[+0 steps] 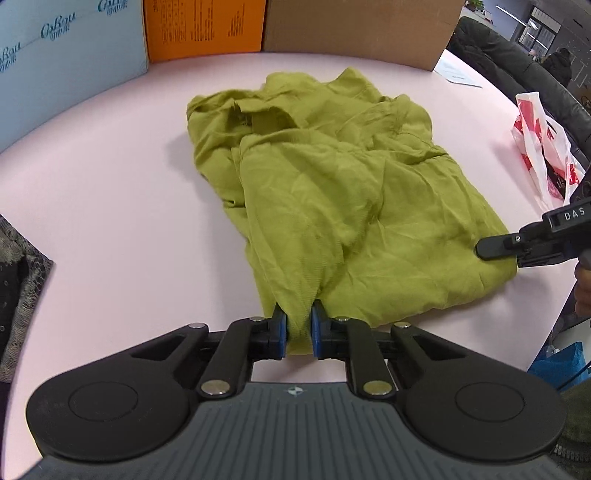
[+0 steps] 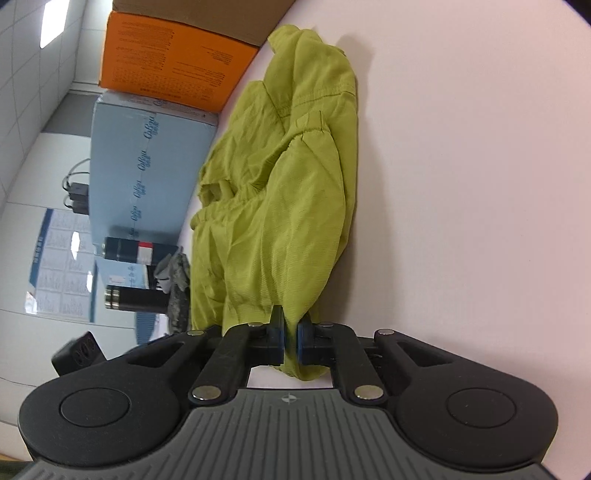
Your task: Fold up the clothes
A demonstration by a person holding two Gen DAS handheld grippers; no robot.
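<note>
An olive-green garment (image 1: 332,177) lies crumpled on the pink table (image 1: 110,221). My left gripper (image 1: 298,325) is shut on the garment's near edge, with cloth bunched between its blue pads. My right gripper (image 1: 487,248) shows at the right edge of the left wrist view, at the garment's right corner. In the right wrist view the right gripper (image 2: 291,332) is shut on a fold of the same garment (image 2: 280,206), which stretches away from it across the table (image 2: 461,184).
A light blue box (image 1: 70,62), an orange box (image 1: 203,27) and a brown cardboard box (image 1: 354,29) stand along the table's far edge. A red-and-white plastic bag (image 1: 539,144) lies at the right. A dark patterned cloth (image 1: 18,288) lies at the left edge.
</note>
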